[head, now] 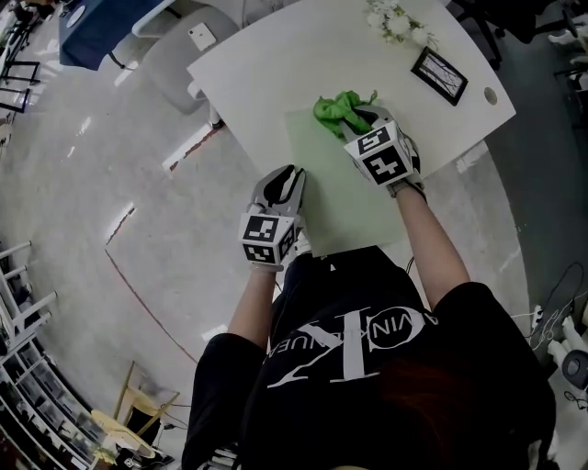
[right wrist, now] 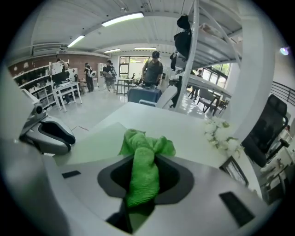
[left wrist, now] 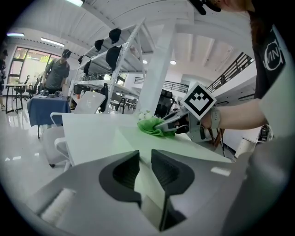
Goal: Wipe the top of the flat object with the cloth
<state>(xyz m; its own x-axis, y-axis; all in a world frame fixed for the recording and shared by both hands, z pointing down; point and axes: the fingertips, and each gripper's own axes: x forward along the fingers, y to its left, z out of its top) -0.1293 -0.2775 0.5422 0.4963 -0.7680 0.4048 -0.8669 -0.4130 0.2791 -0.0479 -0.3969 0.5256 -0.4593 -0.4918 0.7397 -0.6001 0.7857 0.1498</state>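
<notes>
My right hand-held gripper (head: 356, 117) is clamped on the bunched green cloth (head: 338, 108). In the right gripper view the jaws are closed around the cloth's middle, and a loose wad spills out ahead of them. That wad is what meets the surface, so the hard jaws stay off it.

The cloth sits on the pale green mat (head: 340, 202), at the mat's 12 o'clock end, furthest from me. I judge this to be the top of a stroke, with most of the mat not yet covered below it.

My left hand-held gripper (head: 289, 174) is at the mat's 9 o'clock edge. In the left gripper view its jaws are nearly together, pinching the thin edge of the sheet. I read this grip as an anchor, so the light mat won't slide across the white worktop (head: 303, 55) under the drag of the cloth.

A picture frame (head: 439, 75) lies at about 2 o'clock from the cloth and flowers (head: 397, 23) at 1 o'clock. Both are apart from the mat, so strokes pulled toward 6 o'clock should stay clear of them.
</notes>
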